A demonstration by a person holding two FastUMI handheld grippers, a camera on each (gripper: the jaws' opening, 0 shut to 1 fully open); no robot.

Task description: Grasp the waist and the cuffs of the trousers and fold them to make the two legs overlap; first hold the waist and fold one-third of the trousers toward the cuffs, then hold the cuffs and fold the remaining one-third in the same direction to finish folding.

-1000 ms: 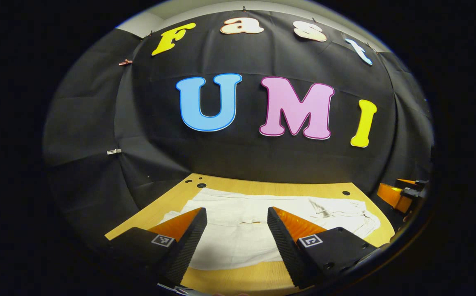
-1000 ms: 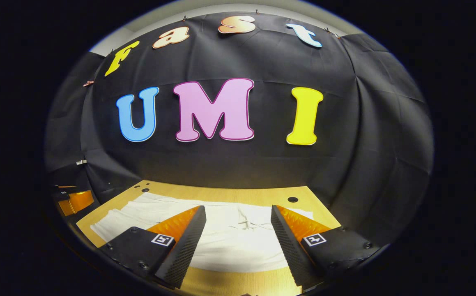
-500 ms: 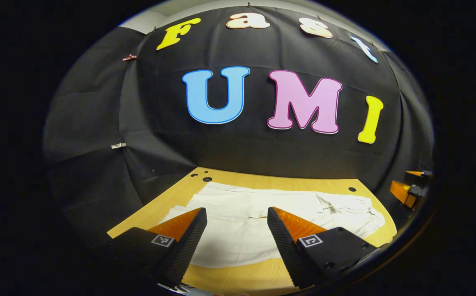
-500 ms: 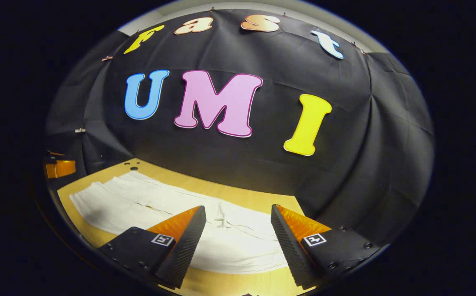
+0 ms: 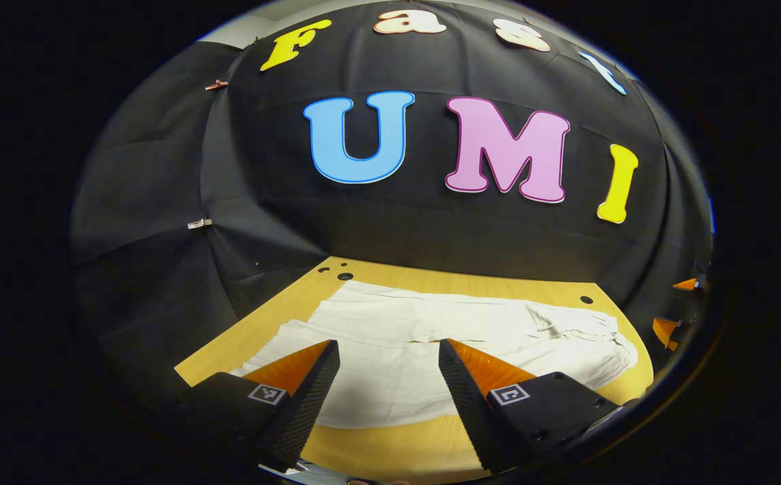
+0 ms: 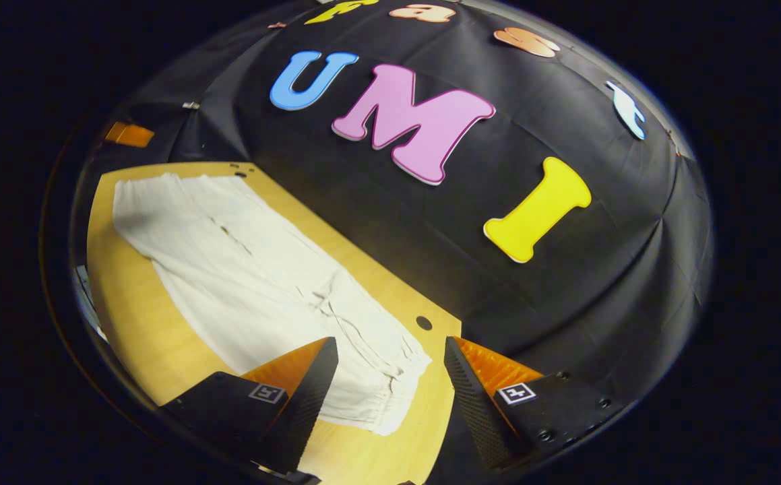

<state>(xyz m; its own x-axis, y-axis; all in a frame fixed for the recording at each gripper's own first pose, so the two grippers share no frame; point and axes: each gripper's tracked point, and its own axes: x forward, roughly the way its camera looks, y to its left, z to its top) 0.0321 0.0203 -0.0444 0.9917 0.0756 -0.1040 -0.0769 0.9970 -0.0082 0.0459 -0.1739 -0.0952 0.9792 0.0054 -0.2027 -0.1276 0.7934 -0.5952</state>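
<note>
White trousers (image 5: 430,323) lie flat and spread out on the wooden table (image 5: 390,444), both legs side by side. In the left gripper view the gathered waist (image 5: 599,330) is at the right and the cuffs (image 5: 275,340) at the left. My left gripper (image 5: 389,350) hovers open above the near leg, holding nothing. In the right gripper view the trousers (image 6: 248,269) run diagonally, with the waist (image 6: 383,377) nearest and the cuffs (image 6: 137,202) far left. My right gripper (image 6: 390,342) is open, tilted, just above the waist end, and holds nothing.
Small round holes (image 5: 345,276) mark the table's far corners, one hole (image 6: 424,322) close to the waist. The black cloth wall stands right behind the table. A bare strip of table (image 6: 127,310) runs along the near side. Part of the other gripper (image 6: 127,133) shows far left.
My right gripper has swung to the right and rolled, so it now sits over the waist end. The left gripper has tipped down slightly. The trousers have not moved.
</note>
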